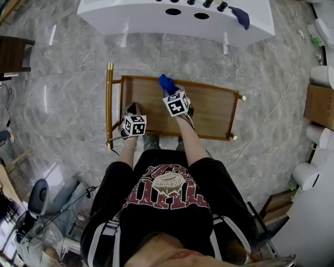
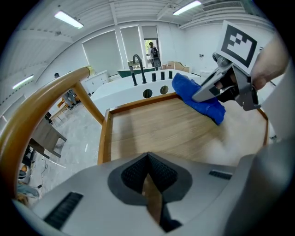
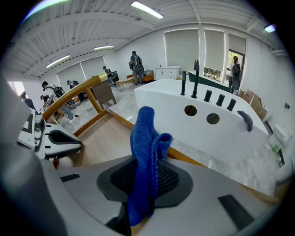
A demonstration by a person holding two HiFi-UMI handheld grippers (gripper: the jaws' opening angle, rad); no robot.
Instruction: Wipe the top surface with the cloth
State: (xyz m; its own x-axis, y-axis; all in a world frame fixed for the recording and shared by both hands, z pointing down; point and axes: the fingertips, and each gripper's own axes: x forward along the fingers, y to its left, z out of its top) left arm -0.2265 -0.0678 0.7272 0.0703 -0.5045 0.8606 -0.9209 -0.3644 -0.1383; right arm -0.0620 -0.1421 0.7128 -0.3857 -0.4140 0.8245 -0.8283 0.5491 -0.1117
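1. One rectangular wooden cart top (image 1: 209, 107) with a raised rim stands on the grey marble floor (image 1: 62, 78), just in front of the person. One brass-coloured handle rail (image 1: 109, 104) runs along its left end.
2. Two grippers are over it, each carrying one marker cube.
3. The left gripper (image 1: 133, 110) sits at the near left corner of the cart top. In the left gripper view its jaws are drawn together with a thin wood-coloured strip pinched between the pads. This looks like the near rim (image 1: 209, 136) of the cart top, though the view is too close to be sure.
4. The right gripper (image 1: 168, 86) reaches to the far edge, left of the middle. Its jaws are clamped on one bright blue terry cloth (image 3: 144, 147).
5. The cloth's free end sticks out past the jaw tips. From the left gripper view the cloth hangs down onto the wood near the far rim.
6. The rest of the wooden surface, to the right, is bare.
7. Beyond the cart stands one long white unit (image 1: 156, 18) with two dark round holes (image 1: 173, 11) in its top. In the right gripper view, five black fittings (image 3: 196, 78) stand in a row on it.
8. A second, darker blue cloth (image 1: 241, 16) lies on the unit's right end, well apart from the cart.
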